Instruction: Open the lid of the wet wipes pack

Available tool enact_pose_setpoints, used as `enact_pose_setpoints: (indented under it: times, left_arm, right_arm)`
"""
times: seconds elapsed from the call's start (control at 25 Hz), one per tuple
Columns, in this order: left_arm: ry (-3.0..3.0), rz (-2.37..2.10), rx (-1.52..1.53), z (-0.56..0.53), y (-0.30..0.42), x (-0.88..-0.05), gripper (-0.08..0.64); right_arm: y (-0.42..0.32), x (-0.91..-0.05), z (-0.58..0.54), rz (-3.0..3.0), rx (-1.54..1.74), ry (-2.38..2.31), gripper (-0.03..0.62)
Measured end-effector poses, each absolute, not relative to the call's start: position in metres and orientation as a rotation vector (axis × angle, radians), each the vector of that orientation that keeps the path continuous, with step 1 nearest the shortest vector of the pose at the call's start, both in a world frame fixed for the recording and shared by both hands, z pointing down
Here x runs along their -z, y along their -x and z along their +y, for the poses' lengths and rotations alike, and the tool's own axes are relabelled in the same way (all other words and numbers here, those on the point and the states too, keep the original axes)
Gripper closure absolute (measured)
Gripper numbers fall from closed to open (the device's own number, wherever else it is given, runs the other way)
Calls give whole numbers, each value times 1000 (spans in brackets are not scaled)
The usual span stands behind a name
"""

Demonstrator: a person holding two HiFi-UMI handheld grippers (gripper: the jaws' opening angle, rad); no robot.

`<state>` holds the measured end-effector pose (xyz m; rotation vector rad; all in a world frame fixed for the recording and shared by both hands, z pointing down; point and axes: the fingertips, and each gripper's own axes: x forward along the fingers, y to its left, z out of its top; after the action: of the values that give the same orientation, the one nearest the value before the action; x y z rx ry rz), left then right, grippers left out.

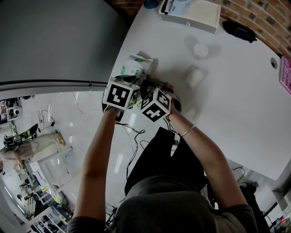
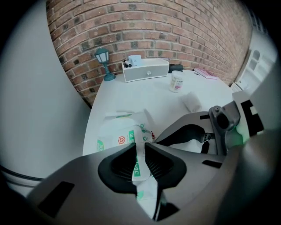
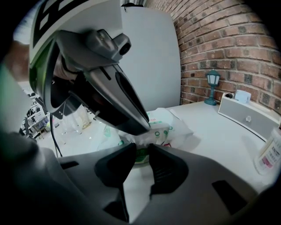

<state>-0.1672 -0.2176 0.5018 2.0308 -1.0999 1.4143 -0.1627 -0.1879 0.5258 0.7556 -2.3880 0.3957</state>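
Observation:
The wet wipes pack (image 1: pixel 132 68), white with green print, lies at the near left edge of the white table (image 1: pixel 236 113). Both grippers meet over its near end, their marker cubes (image 1: pixel 120 94) side by side in the head view. My left gripper (image 2: pixel 140 153) points steeply down, and its pads pinch a thin white-and-green flap standing up from the pack (image 2: pixel 116 136). My right gripper (image 3: pixel 142 159) comes in lower, with its jaws pressed on the pack's near end (image 3: pixel 169 125). The left gripper's fingers hide the lid area in the right gripper view.
A white box (image 1: pixel 188 13) and a small blue lamp (image 2: pixel 103 63) stand at the table's far edge by the brick wall. A small white bottle (image 1: pixel 193 76), a round white cap (image 1: pixel 200 50), a black case (image 1: pixel 239 31) and a pink booklet (image 1: pixel 286 75) lie beyond and to the right.

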Motion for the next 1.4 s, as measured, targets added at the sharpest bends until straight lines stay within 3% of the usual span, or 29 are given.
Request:
enact_pose_setpoints:
  times: [1.4]
  left_arm:
    - [-2057,-1091,-1201,-224,178,-477,515]
  right_arm:
    - [162,-528,-187,-2379,-389,-747,489]
